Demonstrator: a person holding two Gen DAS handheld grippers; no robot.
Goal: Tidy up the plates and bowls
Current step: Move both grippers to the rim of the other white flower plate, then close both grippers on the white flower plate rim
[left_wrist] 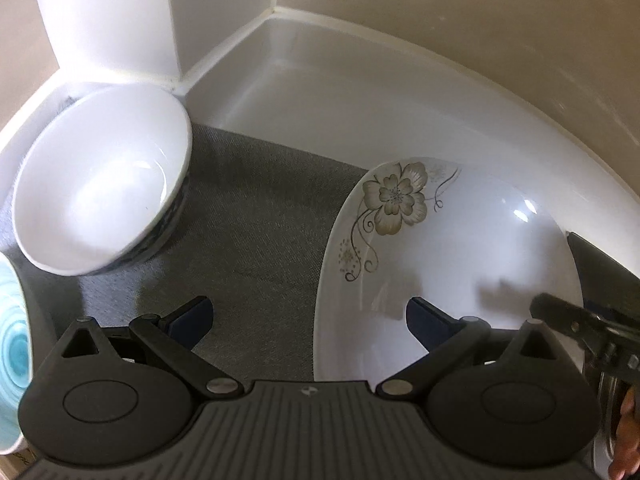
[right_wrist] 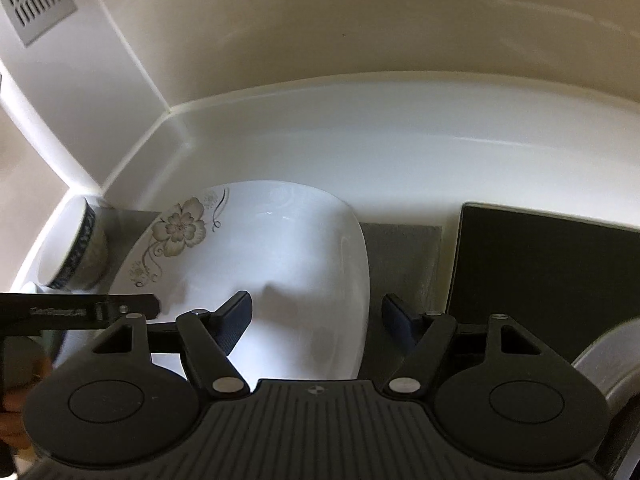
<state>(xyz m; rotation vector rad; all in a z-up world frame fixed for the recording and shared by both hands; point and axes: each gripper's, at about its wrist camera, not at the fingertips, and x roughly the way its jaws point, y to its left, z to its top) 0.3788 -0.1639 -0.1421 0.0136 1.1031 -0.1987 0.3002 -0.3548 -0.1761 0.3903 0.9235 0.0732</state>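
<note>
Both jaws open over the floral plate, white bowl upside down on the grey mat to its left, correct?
One error: the white bowl sits upright, its hollow showing in the left wrist view. Left gripper and right gripper are open over the floral plate on the grey mat.

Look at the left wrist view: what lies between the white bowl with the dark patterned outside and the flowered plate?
Only bare grey mat separates the white bowl from the flowered plate; the left wrist view shows nothing standing on that stretch.

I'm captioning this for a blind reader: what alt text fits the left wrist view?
The open left gripper hovers over a grey mat, straddling the near rim of a flowered white plate. A white bowl lies tilted by the corner; the right gripper enters at right.
</note>
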